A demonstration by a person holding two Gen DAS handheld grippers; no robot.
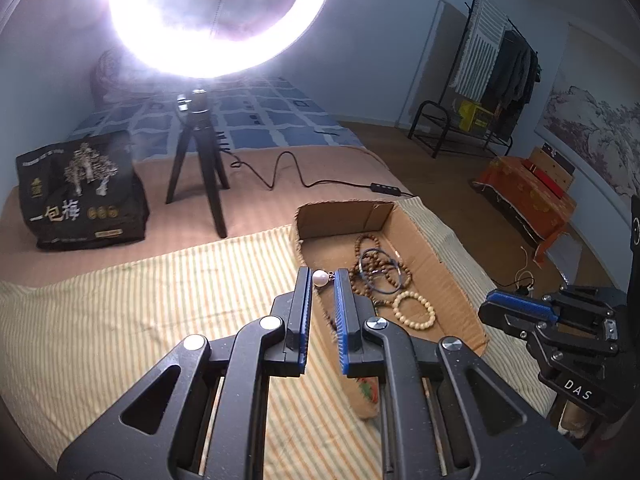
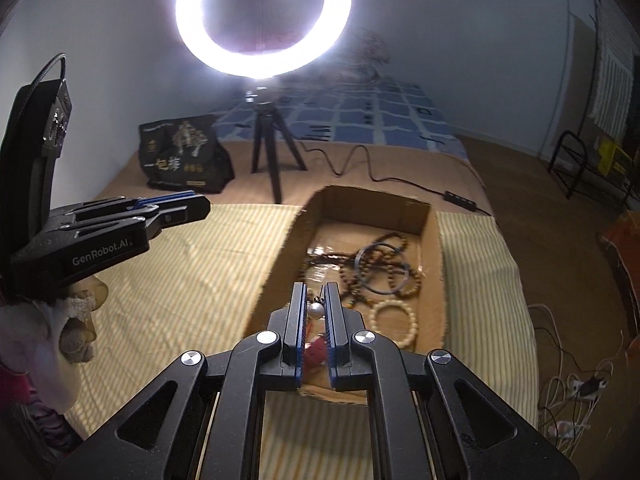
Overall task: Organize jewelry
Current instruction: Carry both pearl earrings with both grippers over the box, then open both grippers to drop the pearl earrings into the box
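Bed (image 1: 100, 240) carries everything, with a striped cloth (image 1: 140, 300) over its near half and a wide stretch of cloth left of the box. Ring light (image 2: 192, 32) on a tripod (image 1: 196, 168) stands behind the cloth's far edge, a black bag (image 1: 80, 192) to its left, and its cable (image 1: 280, 168) runs behind the box. Cardboard box (image 1: 448, 276) sits open-topped at the cloth's right side, near the bed's right edge. Inside it: a tangle of dark bead bracelets (image 1: 384, 268) mid-box and 1 pale bead bracelet (image 1: 414, 310) nearer, just beside the right wall. Left tool (image 1: 323, 276) is over the box's left wall, nearly closed, pinching a pearl (image 1: 320, 279) at the fingertips. Right tool (image 2: 315, 288) is over the box's near end, also nearly closed, pinching a second pearl (image 2: 315, 311). The 2 tools are well apart.
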